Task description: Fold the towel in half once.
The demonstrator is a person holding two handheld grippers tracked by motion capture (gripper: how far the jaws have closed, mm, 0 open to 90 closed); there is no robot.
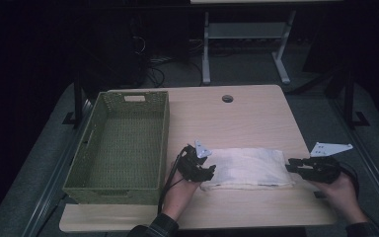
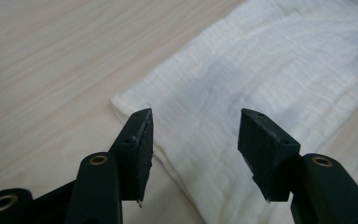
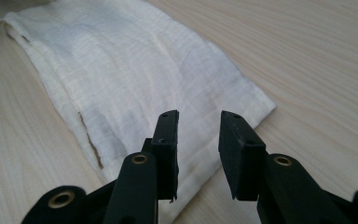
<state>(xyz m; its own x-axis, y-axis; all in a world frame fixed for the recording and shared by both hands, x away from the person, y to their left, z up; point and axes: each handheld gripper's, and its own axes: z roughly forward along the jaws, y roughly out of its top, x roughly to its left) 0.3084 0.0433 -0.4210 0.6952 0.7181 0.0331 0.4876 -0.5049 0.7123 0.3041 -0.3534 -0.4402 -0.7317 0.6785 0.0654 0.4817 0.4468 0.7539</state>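
The folded cloth (image 1: 249,168) lies lengthwise between my hands on the surface (image 1: 256,118). My left gripper (image 1: 203,170) stands wide over one short end; my right gripper (image 1: 292,168), narrower and empty, faces the other, equally near.

Left side: a green woven basket (image 1: 121,148) blocked the way.
Centre: folded white cloth (image 1: 249,168) lay low and flat.
Far half of the table (image 1: 246,116): bare wood, passable.

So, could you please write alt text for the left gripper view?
A folded white cloth lies flat on a pale wooden table, one corner nearest the camera. The left gripper hangs over that end, its two black jaws apart with nothing pinched between them.
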